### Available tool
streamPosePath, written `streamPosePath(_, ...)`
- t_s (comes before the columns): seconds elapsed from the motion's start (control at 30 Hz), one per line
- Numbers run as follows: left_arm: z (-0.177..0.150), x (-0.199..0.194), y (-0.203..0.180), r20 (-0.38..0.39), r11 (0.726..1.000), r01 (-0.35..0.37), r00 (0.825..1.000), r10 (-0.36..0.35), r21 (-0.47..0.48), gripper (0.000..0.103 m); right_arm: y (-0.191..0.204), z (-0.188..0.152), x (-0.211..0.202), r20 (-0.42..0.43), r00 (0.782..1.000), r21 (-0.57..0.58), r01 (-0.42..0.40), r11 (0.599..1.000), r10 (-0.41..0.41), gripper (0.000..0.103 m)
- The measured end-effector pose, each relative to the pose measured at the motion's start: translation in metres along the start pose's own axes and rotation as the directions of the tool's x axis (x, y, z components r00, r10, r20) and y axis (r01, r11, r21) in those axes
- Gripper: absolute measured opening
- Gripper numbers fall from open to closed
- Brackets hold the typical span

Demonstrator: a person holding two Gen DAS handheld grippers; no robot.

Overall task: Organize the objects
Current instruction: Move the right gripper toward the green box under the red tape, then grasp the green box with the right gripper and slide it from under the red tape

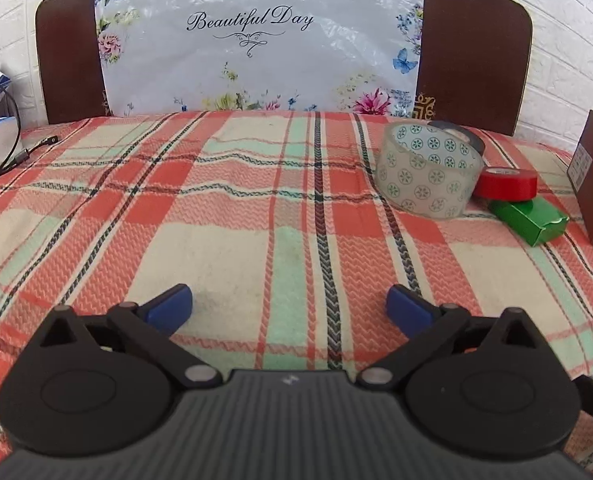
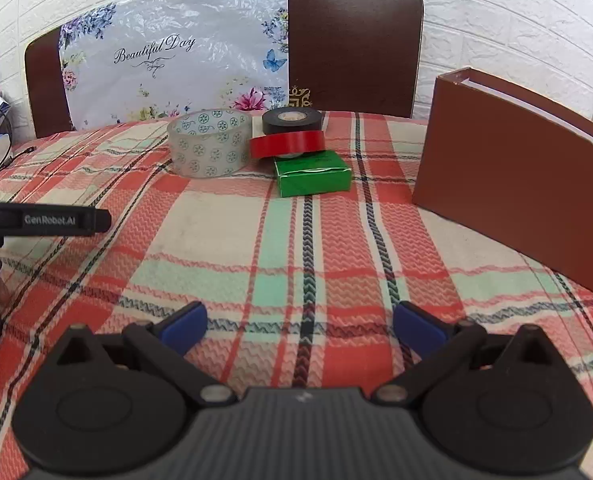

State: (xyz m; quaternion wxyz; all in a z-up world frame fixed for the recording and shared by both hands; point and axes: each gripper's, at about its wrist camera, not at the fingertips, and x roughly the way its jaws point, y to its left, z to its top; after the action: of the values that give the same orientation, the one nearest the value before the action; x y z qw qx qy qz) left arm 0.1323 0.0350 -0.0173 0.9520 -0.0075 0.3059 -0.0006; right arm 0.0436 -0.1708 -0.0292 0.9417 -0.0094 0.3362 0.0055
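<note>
Both the left gripper (image 1: 288, 304) and right gripper (image 2: 300, 322) are wide apart, holding nothing; the red tape (image 2: 287, 145) seems to lean on the green box (image 2: 313, 177), so a bump may roll it away.

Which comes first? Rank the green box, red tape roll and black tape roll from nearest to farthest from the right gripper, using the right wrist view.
From the right gripper, which is open:
1. Green box, ahead near centre, closest on the cloth.
2. Red tape roll, propped on the box's far edge.
3. Black tape roll, just behind the red one, toward the chair.
</note>
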Motion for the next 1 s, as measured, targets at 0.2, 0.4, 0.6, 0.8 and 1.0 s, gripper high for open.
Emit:
streamPosePath(0.2,-0.003,0.000,-0.003,0.006,1.000,0.006,1.000,-0.007,0.009,0.103,-0.004,-0.002,-0.001,-0.006,1.000,0.029,-0.021,0.999,0.021,0.103)
streamPosePath(0.4,-0.003,0.001,-0.002,0.009,1.000,0.008,1.000,-0.008,0.006,0.103,0.001,-0.001,-0.001,-0.013,1.000,0.017,0.005,1.000,-0.004,0.103)
streamPosePath(0.6,-0.004,0.000,-0.002,0.021,1.000,0.004,1.000,-0.004,-0.002,0.103,0.004,0.016,0.009,0.011,1.000,-0.014,0.029,0.999,-0.029,0.092)
streamPosePath(0.8,-0.004,0.000,0.000,0.028,1.000,0.011,1.000,-0.010,-0.018,0.103,0.010,0.057,0.037,0.109,0.991,-0.107,0.088,0.990,-0.076,0.076)
streamPosePath(1.0,-0.004,0.000,0.001,0.035,0.999,0.018,0.999,-0.017,-0.034,0.103,0.012,0.093,0.075,0.139,0.986,-0.169,0.120,0.978,-0.097,0.074)
